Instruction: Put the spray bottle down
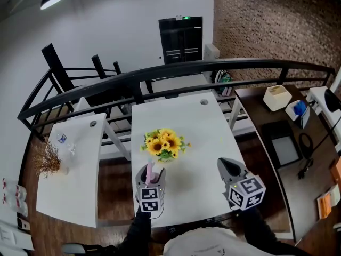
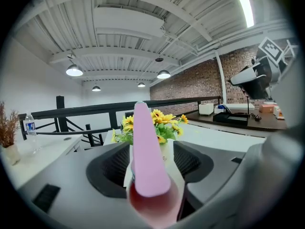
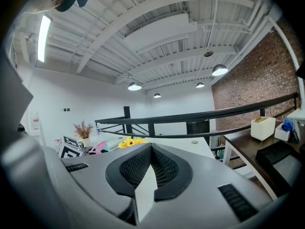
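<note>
A spray bottle [image 1: 149,172] with a pink head and a white body stands on the white table [image 1: 208,121] near its front edge, just in front of a pot of sunflowers [image 1: 164,144]. My left gripper [image 1: 148,178] reaches around the spray bottle [image 2: 147,161]. Its jaws stand apart on either side, and dark pad shows beside the bottle on both sides. To the right, my right gripper [image 1: 226,164] hovers over the same table with nothing in it. Its pads [image 3: 162,168] meet in the right gripper view.
A black railing [image 1: 160,73] runs behind the table. A second white table [image 1: 80,169] at the left holds a dried plant [image 1: 49,161] and a water bottle [image 1: 61,137]. A dark desk [image 1: 272,121] with a white box [image 1: 277,96] is at the right.
</note>
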A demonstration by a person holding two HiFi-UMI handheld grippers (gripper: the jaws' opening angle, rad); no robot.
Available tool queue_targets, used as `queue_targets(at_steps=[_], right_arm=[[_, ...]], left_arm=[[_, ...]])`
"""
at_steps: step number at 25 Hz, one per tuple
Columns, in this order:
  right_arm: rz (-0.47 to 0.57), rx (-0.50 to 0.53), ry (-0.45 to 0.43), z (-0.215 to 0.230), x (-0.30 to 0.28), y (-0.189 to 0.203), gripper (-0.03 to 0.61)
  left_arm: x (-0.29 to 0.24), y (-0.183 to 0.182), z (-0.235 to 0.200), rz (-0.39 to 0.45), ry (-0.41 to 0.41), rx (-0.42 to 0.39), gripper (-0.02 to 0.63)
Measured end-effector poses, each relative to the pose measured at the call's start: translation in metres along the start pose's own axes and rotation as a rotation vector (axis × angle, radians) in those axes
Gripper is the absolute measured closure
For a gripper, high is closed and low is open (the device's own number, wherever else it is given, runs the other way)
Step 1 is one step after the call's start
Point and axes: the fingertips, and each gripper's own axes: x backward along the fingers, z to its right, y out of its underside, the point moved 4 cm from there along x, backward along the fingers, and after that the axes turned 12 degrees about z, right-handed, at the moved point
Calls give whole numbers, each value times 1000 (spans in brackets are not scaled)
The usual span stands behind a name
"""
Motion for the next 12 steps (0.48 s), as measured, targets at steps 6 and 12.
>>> queue_targets(at_steps=[6,12], right_arm=[[-7,-9,-3,0,-2,3,588],[-9,-26,-3,0,-6,7,588]], left_arm=[[10,6,0,-9,-11,15,302],[61,-1,8,16,-14,35,302]])
